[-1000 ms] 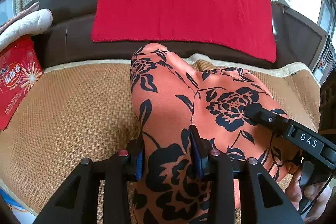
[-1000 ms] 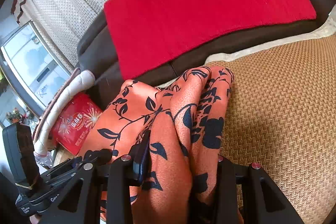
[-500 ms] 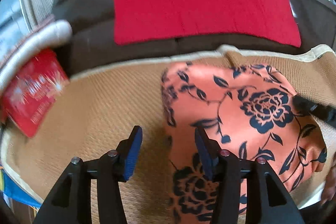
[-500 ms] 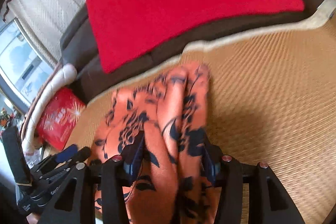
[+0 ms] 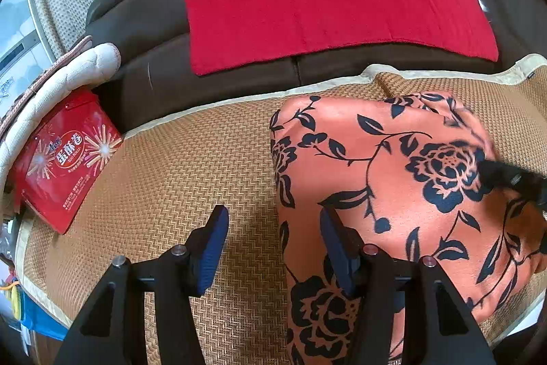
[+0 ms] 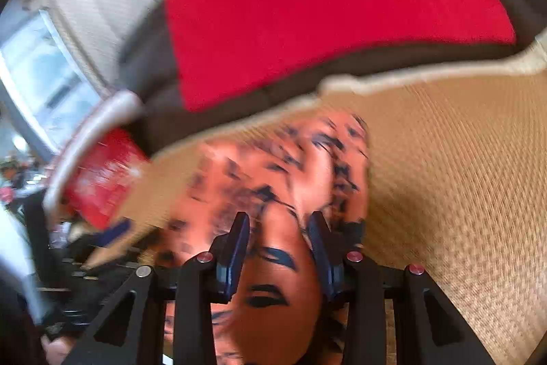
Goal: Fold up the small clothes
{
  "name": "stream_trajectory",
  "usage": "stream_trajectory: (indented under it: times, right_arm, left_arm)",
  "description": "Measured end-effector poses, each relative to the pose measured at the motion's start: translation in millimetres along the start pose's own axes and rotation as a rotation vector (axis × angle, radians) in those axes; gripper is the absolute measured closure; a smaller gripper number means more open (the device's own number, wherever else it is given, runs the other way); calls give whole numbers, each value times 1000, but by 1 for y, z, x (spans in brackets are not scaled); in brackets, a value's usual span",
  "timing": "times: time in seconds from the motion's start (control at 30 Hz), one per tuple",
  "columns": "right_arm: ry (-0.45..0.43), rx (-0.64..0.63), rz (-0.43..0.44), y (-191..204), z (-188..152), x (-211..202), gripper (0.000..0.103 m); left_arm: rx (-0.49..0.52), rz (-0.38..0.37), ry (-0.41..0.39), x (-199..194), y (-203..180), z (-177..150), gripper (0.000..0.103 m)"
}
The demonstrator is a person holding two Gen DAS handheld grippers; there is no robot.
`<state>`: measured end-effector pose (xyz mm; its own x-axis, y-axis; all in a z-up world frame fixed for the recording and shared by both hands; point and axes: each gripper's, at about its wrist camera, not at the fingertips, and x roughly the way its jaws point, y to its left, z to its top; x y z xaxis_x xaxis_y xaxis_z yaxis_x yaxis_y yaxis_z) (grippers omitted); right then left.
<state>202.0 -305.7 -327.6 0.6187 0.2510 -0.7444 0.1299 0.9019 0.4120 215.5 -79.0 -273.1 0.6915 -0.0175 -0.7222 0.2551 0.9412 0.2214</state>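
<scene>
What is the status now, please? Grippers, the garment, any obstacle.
Left gripper open, garment edge between pads, not pinched. Right gripper closing on a fold of the orange floral garment. Red snack box off to the side, not blocking.

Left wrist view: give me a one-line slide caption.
Left gripper open over the woven mat, straddling the left edge of the folded orange floral garment.

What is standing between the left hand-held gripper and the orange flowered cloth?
Nothing visible. The left hand-held gripper is open over the woven mat, and the orange flowered cloth lies directly at its right finger, with only bare mat in the gap.
</scene>
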Motion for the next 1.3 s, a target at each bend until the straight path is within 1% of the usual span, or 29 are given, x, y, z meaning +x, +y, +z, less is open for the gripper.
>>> stream_trajectory:
  times: [0.03, 0.1, 0.13, 0.33, 0.43, 0.57, 0.7, 0.73, 0.8, 0.9, 0.97, 1.07, 1.1, 1.17, 1.23, 1.27, 1.3]
  right_arm:
    - [46, 30, -29, -8, -1, 10, 65]
    - [71, 74, -24, -18, -1, 15, 64]
    - [76, 89, -10, -22, 0, 16, 63]
    - [88, 91, -13, -23, 2, 21, 59]
    - [101, 120, 5, -28, 1, 24, 57]
    - [105, 128, 13, -30, 2, 24, 57]
    - [122, 158, 39, -33, 5, 21, 57]
    - [123, 165, 45, -34, 6, 19, 56]
    - [112, 160, 67, -33, 13, 12, 54]
    - [36, 85, 75, -20, 29, -2, 54]
    - [-10, 42, 88, -10, 43, -7, 54]
    - [-16, 16, 106, 1, 61, 0, 55]
    - [-9, 15, 101, 2, 63, 3, 55]
    - [56, 30, 73, -2, 67, 26, 55]
    - [150, 89, 18, -17, 66, 55, 64]
    - [173, 138, 20, -28, 65, 65, 64]
    - [162, 167, 53, -33, 67, 62, 65]
  left_arm:
    - [1, 2, 0, 0, 0, 0, 46]
    - [-2, 3, 1, 1, 3, 0, 46]
    - [-4, 2, 2, 0, 3, -1, 46]
    - [-9, 5, 4, 8, 3, 0, 46]
    - [-13, 3, 7, 11, 2, 0, 46]
    - [-19, 5, 2, 15, 1, 1, 46]
    - [-42, -4, 10, 25, 3, 4, 42]
    - [-54, -13, 8, 27, 5, 7, 39]
    - [-86, -24, 11, 33, 9, 15, 35]
    - [-131, -58, 7, 43, 16, 32, 35]
    - [-135, -48, 11, 51, 16, 40, 35]
    - [-123, -65, 51, 69, 9, 49, 34]
    - [-110, -59, 66, 75, 5, 51, 34]
    - [-78, -35, 82, 82, -2, 50, 34]
    - [-50, -19, 90, 87, -9, 50, 34]
    - [-41, -10, 88, 87, -10, 49, 34]
    - [-39, -8, 83, 86, -10, 49, 34]
